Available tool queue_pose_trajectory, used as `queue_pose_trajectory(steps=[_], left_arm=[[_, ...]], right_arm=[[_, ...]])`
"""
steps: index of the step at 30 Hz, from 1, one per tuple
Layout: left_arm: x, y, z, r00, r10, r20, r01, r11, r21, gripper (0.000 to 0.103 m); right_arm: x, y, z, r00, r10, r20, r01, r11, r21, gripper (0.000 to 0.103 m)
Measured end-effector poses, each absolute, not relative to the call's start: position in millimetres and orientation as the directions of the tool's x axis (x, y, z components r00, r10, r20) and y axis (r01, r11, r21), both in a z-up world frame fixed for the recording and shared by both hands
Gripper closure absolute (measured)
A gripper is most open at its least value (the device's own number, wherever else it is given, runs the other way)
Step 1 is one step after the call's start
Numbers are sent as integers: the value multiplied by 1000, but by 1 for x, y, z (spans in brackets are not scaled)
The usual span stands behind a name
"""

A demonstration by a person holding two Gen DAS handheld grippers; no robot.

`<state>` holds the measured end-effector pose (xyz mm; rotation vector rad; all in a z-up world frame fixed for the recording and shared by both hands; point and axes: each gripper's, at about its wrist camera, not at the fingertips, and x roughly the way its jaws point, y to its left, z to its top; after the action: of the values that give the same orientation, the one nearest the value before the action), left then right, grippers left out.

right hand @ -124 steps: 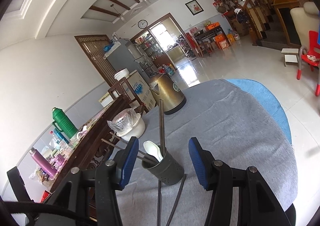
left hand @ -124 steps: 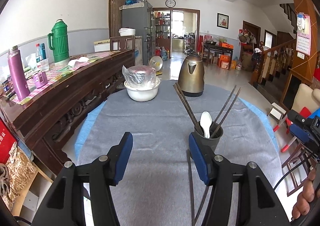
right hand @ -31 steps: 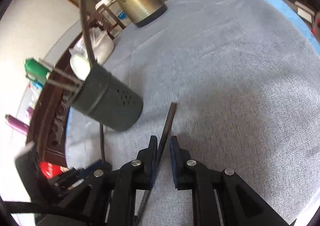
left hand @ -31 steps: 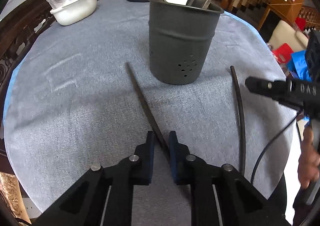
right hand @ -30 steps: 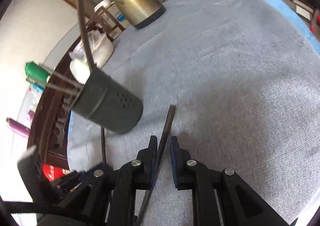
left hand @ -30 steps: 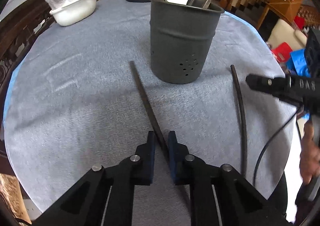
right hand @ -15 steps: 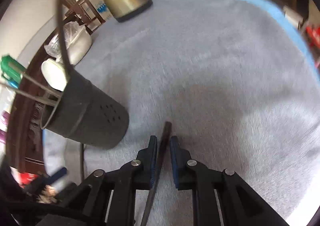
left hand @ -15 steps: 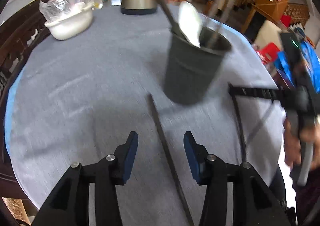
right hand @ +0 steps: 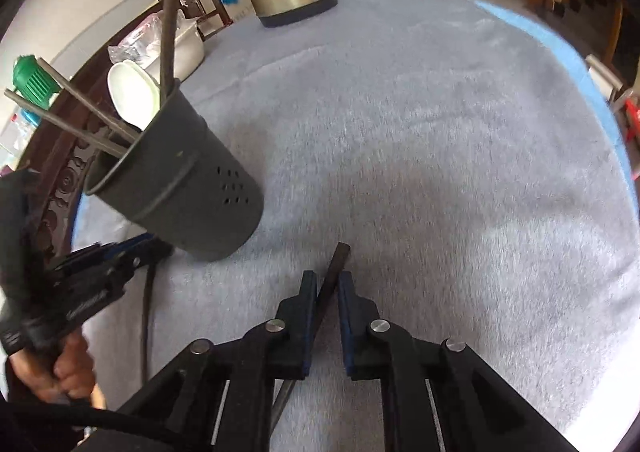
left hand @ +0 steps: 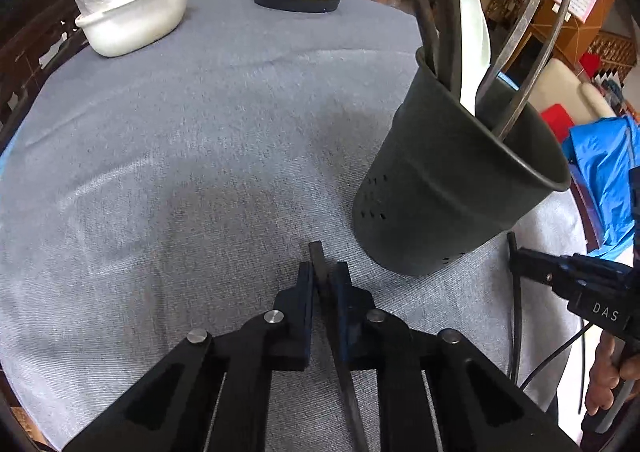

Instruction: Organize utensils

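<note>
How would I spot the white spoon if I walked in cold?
Find the round table under the grey cloth, then the dark holder standing near its edge. The white spoon sticks up out of it, the only pale, broad piece among thin dark and metal chopsticks.

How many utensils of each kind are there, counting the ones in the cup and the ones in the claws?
dark chopsticks: 4 (two in the holder, one in the left claw, one in the right claw)
metal chopsticks: 2, in the holder
white spoon: 1, in the holder
Total: 7
</note>
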<state>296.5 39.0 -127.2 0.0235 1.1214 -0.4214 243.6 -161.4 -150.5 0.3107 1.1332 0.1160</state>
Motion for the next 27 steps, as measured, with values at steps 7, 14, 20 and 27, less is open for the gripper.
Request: queue_pose_trajectory(steps=[7, 14, 20, 27], left_arm=[[277, 30, -123, 373, -294, -880, 356, 921, -157, 94], [287, 27, -124, 369, -281, -886, 337, 929, -154, 95], [270, 32, -99, 463, -269, -845, 308, 942, -131, 96], [233, 43, -34, 623, -305, -720, 305, 943, -136, 96]], right_arm=[[257, -156, -153, 393, 211, -895, 121, 953, 278, 88], [245, -152, -148, 439, 224, -870, 88, 953, 290, 90], [221, -165, -111, 582, 324, -746, 4, 916, 401, 92], [193, -166, -64, 747, 342, -569, -87, 900, 427, 95]])
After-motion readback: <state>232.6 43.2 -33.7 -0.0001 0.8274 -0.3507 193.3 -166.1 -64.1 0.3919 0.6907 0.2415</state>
